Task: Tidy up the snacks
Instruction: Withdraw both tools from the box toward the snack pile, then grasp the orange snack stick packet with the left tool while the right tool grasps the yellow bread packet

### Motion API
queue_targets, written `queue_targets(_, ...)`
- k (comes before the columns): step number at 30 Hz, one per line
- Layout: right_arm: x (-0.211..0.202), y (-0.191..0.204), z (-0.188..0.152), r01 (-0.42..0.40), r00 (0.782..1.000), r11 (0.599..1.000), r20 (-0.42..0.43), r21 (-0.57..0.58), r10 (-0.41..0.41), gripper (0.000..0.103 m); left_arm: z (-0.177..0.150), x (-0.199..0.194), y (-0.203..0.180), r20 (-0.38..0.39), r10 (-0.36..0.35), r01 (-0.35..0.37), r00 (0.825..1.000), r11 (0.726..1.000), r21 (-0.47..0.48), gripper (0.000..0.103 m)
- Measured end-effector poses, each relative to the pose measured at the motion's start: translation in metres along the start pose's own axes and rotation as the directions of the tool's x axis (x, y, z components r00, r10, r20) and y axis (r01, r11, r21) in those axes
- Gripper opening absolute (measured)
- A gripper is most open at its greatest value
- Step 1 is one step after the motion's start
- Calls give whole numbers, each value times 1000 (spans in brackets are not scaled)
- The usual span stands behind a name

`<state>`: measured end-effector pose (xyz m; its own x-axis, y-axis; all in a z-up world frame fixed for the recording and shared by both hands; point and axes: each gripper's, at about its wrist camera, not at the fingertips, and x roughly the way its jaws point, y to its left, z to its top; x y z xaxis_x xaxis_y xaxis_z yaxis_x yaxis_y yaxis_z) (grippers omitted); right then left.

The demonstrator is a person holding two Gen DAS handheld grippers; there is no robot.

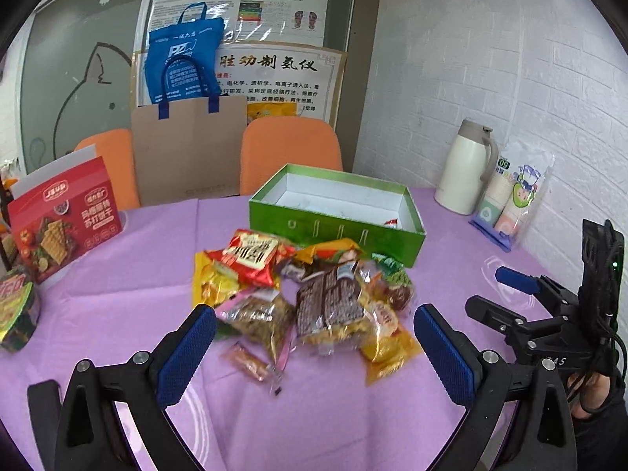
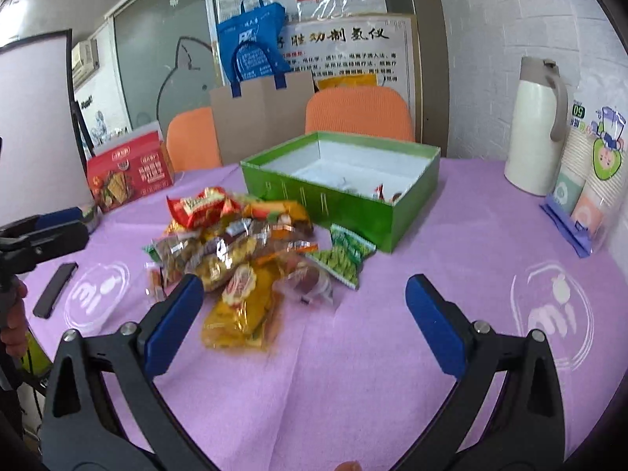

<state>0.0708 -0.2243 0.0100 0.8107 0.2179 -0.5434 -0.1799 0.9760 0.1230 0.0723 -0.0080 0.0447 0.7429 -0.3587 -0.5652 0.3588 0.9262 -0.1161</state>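
Note:
A pile of snack packets point(image 1: 310, 294) point(image 2: 243, 259) lies on the purple tablecloth in front of an open green box point(image 1: 337, 231) point(image 2: 353, 212). A red packet point(image 1: 255, 255) tops the pile; a green pea packet point(image 2: 345, 255) lies at its right edge. One red-and-white snack point(image 2: 386, 193) sits inside the box. My left gripper point(image 1: 314, 337) hangs open just short of the pile, nothing between its blue pads. My right gripper point(image 2: 304, 306) is open too, over the near edge of the pile. In the left wrist view, the right gripper point(image 1: 510, 294) shows at the right.
A red cracker box point(image 1: 62, 216) and a round snack tub point(image 1: 15, 314) stand at the left. A cream thermos point(image 2: 537, 125) and a sleeve of paper cups point(image 2: 588, 172) stand at the right by the wall. A black flat device point(image 2: 55, 290) lies left. Orange chairs point(image 1: 290, 149) stand behind.

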Motion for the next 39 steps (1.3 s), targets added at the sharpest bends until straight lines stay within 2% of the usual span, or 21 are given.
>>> queue_targets(2, 7, 9, -13, 19, 999, 1000, -32, -20, -20, 102, -21, -1, 4, -16, 11, -11, 1000, 1000, -10, 102)
queue_targets(7, 29, 34, -21, -15, 996, 999, -89, -37, 12, 102, -55, 2, 15, -81, -14, 8, 997, 997, -74, 102)
queue_targets(14, 66, 58, -18, 11, 991, 997, -129, -80, -21, 102, -65, -3, 29, -85, -22, 10, 996, 990, -140, 102)
queue_targets(15, 69, 58, -18, 2, 990, 997, -140, -75, -12, 96, -66, -3, 30, -86, -27, 14, 996, 989, -145, 102)
queue_targets(17, 74, 54, -21, -16, 986, 998, -164, -59, 6, 69, -65, -2, 30, -88, -32, 19, 996, 989, -144, 102)
queue_targets(18, 75, 51, -23, -32, 983, 998, -185, -50, 22, 48, -65, -1, 29, -90, -37, 24, 995, 990, -141, 102)
queue_targets(21, 64, 34, -28, -74, 977, 997, -200, 8, 74, 41, -61, 5, 25, -96, -68, 55, 993, 989, -137, 102)
queue_targets(25, 36, 11, -41, -14, 980, 1000, -198, 13, 17, 40, -54, 18, 17, -107, -114, 99, 988, 986, -137, 102)
queue_targets(32, 12, -16, -52, 19, 982, 996, -190, 87, -2, 43, -23, 56, -12, -145, -172, 162, 974, 983, -82, 102)
queue_targets(37, 6, -19, -50, 28, 986, 996, -168, 87, -13, 61, -13, 76, -17, -180, -163, 150, 970, 985, -82, 102)
queue_targets(39, 5, -19, -50, 32, 987, 996, -163, 79, -19, 62, -18, 69, -9, -168, -163, 146, 972, 983, -108, 102)
